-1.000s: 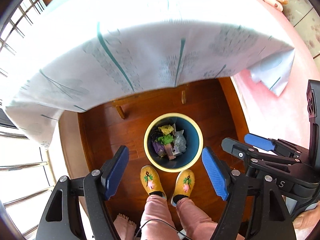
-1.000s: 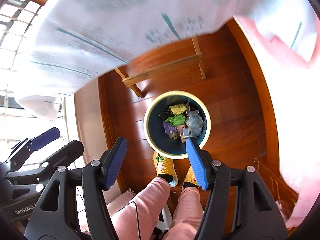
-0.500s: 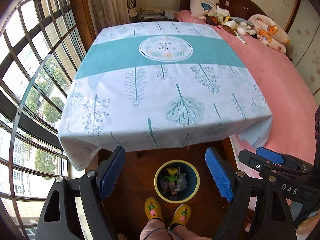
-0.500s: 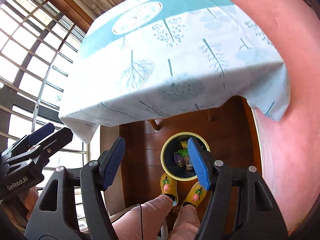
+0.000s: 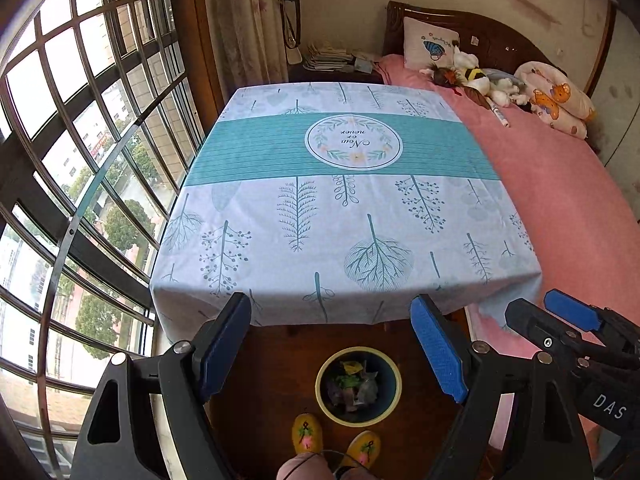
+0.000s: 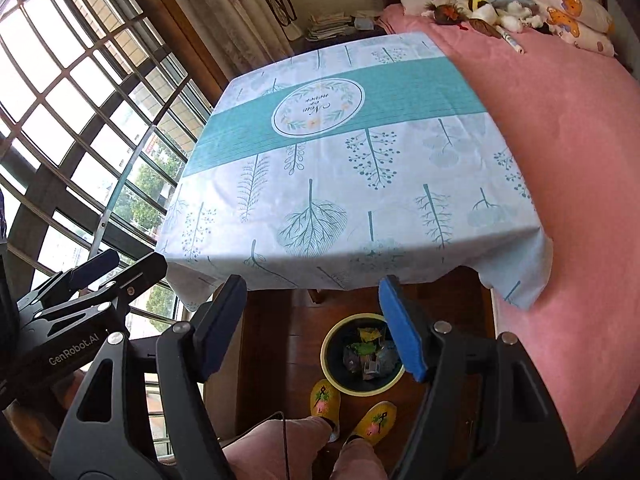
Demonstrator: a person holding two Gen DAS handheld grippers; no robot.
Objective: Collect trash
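Note:
A round bin [image 5: 385, 408] with a yellow rim and blue inside stands on the wooden floor below the table's near edge; it also shows in the right wrist view [image 6: 335, 368]. Several pieces of crumpled trash [image 5: 352, 386] lie in it. My left gripper [image 5: 334, 350] is open and empty, held high above the bin and the near table edge. My right gripper [image 6: 312, 326] is open and empty, also high above the bin. The right gripper shows at the right edge of the left wrist view [image 5: 568, 328].
A table under a white and teal leaf-print cloth [image 5: 340, 200] fills the middle. A pink bed [image 5: 568, 184] with soft toys lies to the right. A barred window [image 5: 80, 160] lines the left. The person's yellow slippers [image 5: 306, 434] stand beside the bin.
Both grippers have risen and tilted up from over the bin. The tabletop and room have come into view and the bin has shrunk to the bottom. Both stay open.

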